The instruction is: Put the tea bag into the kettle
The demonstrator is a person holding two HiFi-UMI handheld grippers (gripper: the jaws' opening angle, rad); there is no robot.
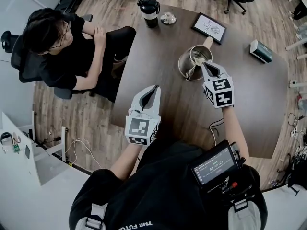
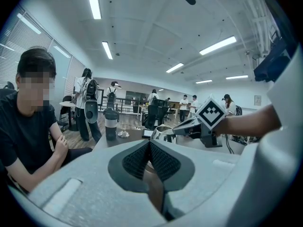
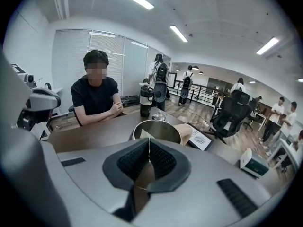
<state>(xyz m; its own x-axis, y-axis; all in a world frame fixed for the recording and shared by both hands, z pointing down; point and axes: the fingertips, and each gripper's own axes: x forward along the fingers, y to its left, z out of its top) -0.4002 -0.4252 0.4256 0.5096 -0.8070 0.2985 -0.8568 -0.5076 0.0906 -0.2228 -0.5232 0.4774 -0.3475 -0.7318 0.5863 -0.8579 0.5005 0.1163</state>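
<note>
Left to right: one seated person (image 1: pixel 57 47) at the table (image 1: pixel 158 56) edge, arms folded, well clear of the work. Left gripper (image 1: pixel 154 91): jaws together, nothing between them, well apart from the kettle (image 1: pixel 186 63), so nothing steadied the kettle. Count at the far edge: one tumbler (image 1: pixel 150 11), one small dish (image 1: pixel 168 18). One kettle, upright, lid off, mouth open. One tea bag (image 3: pixel 143 134): a pale corner showed just past the right gripper (image 1: pixel 203 65) tips, over the kettle mouth. Those jaws were closed, and I judged them pinched on the bag. One string (image 1: pixel 191 74) appeared to hang outside the rim on the near side. Further right: one framed card (image 1: pixel 209 28), one box (image 1: pixel 261 51). Two grippers in all.

Risks, as judged:
- The bag might cling to a pad on release and lift out with the gripper.
- The tips sat close to the rim, so a nudge could shift or tip the unsteadied kettle.
- A release too near the edge could leave the bag on the rim or the table.
- The outside string could snag the gripper and drag the bag back out.
</note>
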